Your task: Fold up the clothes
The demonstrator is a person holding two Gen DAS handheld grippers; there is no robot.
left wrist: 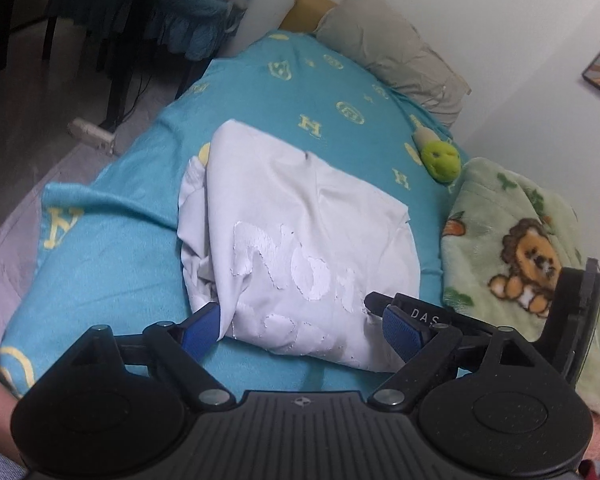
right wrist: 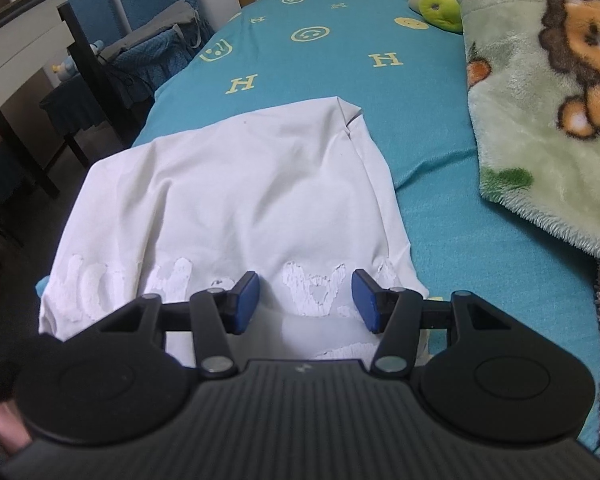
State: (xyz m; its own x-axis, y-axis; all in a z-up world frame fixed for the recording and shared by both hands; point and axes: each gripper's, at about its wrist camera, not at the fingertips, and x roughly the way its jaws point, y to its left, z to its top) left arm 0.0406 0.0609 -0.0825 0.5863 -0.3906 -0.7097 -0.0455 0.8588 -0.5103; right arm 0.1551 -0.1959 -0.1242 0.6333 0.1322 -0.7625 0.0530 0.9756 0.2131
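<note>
A white garment (left wrist: 300, 232) with raised white lettering lies folded into a rough rectangle on the teal bed sheet (left wrist: 112, 248). My left gripper (left wrist: 302, 332) is at the garment's near edge, jaws wide apart, the cloth's near edge lying between the blue pads without being pinched. The right gripper's finger (left wrist: 414, 312) rests at the garment's near right corner. In the right wrist view the same garment (right wrist: 236, 192) spreads ahead, and my right gripper (right wrist: 306, 301) hovers over its lettered near edge, jaws half apart and gripping nothing.
A green lion-print blanket (left wrist: 520, 240) lies bunched at the bed's right side, with a green plush toy (left wrist: 440, 160) beyond it. A grey pillow (left wrist: 396, 52) is at the head. Chairs with blue covers (right wrist: 148, 56) stand left of the bed.
</note>
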